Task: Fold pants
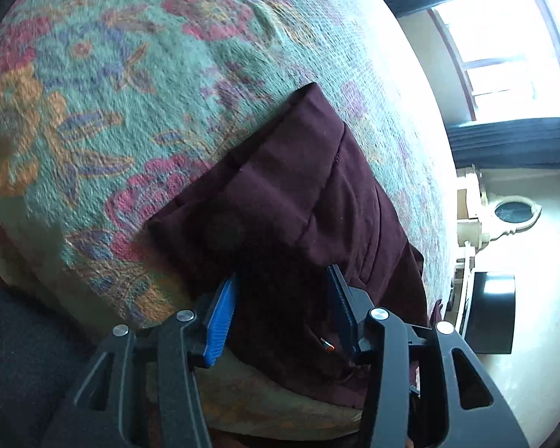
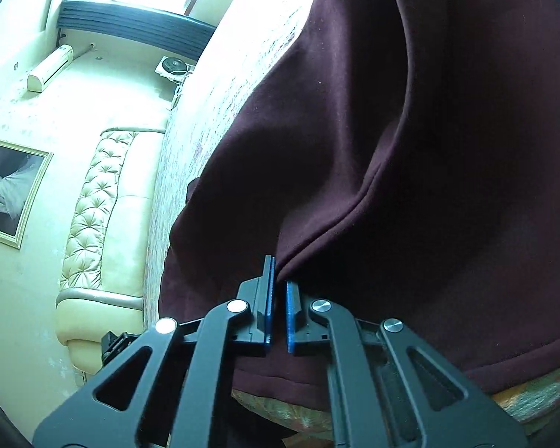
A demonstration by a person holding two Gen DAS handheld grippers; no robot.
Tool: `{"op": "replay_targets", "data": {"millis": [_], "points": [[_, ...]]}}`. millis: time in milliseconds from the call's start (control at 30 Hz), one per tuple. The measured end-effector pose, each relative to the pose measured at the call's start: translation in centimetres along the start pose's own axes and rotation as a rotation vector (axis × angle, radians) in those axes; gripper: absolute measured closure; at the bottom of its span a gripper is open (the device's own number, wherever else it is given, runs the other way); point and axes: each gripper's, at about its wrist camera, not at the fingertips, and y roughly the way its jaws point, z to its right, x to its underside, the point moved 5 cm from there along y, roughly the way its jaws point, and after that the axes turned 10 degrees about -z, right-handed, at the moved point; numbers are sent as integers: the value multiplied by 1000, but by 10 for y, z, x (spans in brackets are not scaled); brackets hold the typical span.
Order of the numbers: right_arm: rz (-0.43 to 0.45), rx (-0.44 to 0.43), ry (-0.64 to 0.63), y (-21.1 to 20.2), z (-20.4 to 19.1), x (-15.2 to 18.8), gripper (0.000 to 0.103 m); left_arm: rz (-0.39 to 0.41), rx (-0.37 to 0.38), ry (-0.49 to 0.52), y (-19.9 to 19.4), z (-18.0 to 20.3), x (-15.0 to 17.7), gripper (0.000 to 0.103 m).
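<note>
From your left wrist camera, your left gripper has its two black arms spread wide, the blue ribbed pads standing well apart with nothing pinched between them. Dark maroon fabric pants lie in front of the pads and partly between them, spread in flat layers on a teal woven bedspread with red, orange and blue flowers. The near end of the pants hangs over the edge of the bed toward you, bunched and shadowed; whether either pad touches the cloth cannot be told. A straight seam runs up the upper layer, and the far corner of the pants lies flat on the bedspread. To the right, past the bed edge, you see a bright window, a dark pleated curtain, and a black box-shaped object on the pale floor.

From your right wrist camera, your right gripper has its blue pads drawn nearly together and clamped on a hemmed edge of the same maroon pants. The cloth rises from the pads in a tall fold and drapes away to the right, filling most of the view. Below it a strip of the flowered bedspread shows. To the left stand a cream tufted headboard, a gold-framed black-and-white picture on the wall, and a wall-mounted air conditioner.
</note>
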Motion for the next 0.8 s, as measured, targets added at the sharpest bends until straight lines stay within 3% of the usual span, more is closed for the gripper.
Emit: {"op": "replay_targets", "data": {"millis": [67, 100, 333, 500, 567, 700, 800], "points": [[11, 6, -13, -3, -3, -1, 99, 15, -40, 5, -5, -3, -1, 80], [19, 5, -21, -4, -6, 0, 99, 9, -33, 8, -6, -4, -2, 82], [57, 23, -94, -28, -35, 25, 99, 23, -42, -24, -33, -13, 0, 84], [-21, 99, -31, -9, -5, 46, 99, -9, -79, 21, -23, -24, -5, 84], [-46, 64, 15, -7, 3, 45, 98, -10, -111, 71, -23, -18, -3, 83], [-21, 38, -66, -45, -16, 30, 87, -9, -197, 253, -40, -1, 13, 81], [94, 59, -115, -108, -14, 2, 68, 14, -280, 367, -60, 9, 30, 81]]}}
